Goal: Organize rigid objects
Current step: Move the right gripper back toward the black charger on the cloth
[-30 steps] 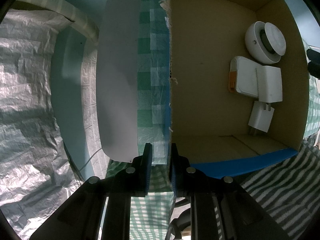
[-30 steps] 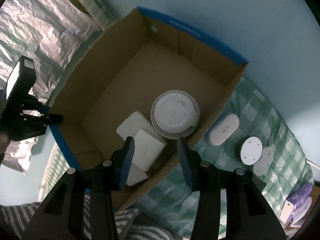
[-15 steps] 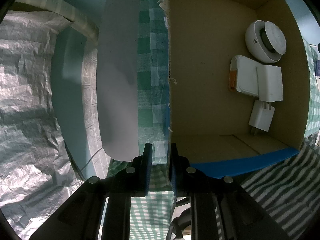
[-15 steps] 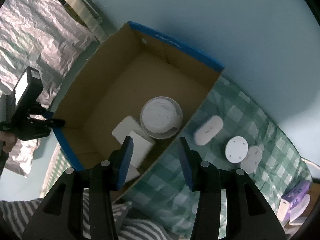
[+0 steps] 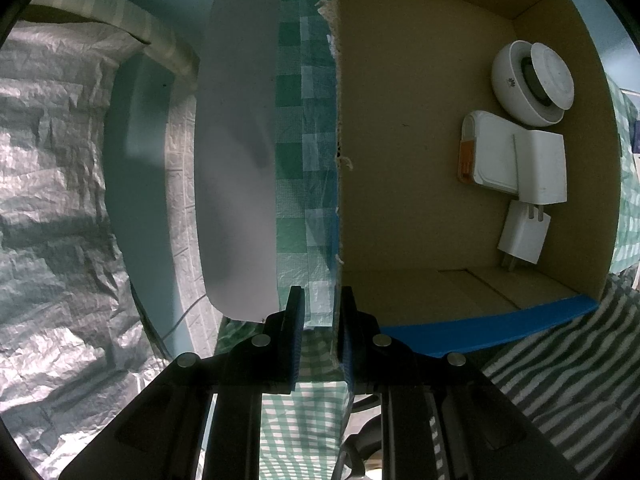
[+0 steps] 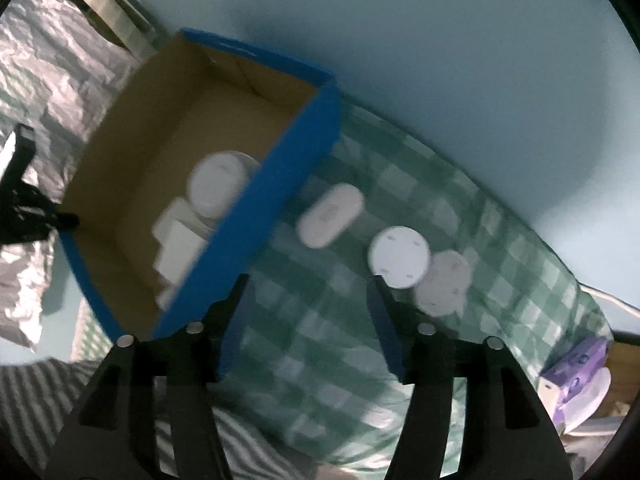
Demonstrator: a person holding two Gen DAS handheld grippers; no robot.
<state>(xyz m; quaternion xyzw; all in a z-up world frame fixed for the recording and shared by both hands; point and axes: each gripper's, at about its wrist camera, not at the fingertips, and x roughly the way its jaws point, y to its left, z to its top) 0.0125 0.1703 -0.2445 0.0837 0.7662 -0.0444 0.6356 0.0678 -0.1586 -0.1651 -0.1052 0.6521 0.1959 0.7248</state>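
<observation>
A blue cardboard box [image 6: 256,216] stands on the green checked cloth. My left gripper [image 5: 320,312] is shut on the box's left wall [image 5: 338,160] near its front corner. Inside the box lie a round white device [image 5: 532,80], a flat white box with an orange end [image 5: 486,160], a white adapter [image 5: 542,172] and a small white plug [image 5: 524,236]. My right gripper [image 6: 308,304] is open and empty above the cloth, right of the box. On the cloth ahead of it lie a white oval device [image 6: 330,220], a white round disc [image 6: 400,256] and a white lobed piece [image 6: 444,282].
A purple and white item [image 6: 576,368] sits at the cloth's far right edge. Crinkled silver foil [image 5: 56,200] covers the area left of the box. A pale blue wall [image 6: 440,60] runs behind the table. Striped cloth [image 5: 560,360] lies in front of the box.
My right gripper has pulled back out of the box, swung right over the cloth and opened wider. My left gripper has kept its hold on the box wall.
</observation>
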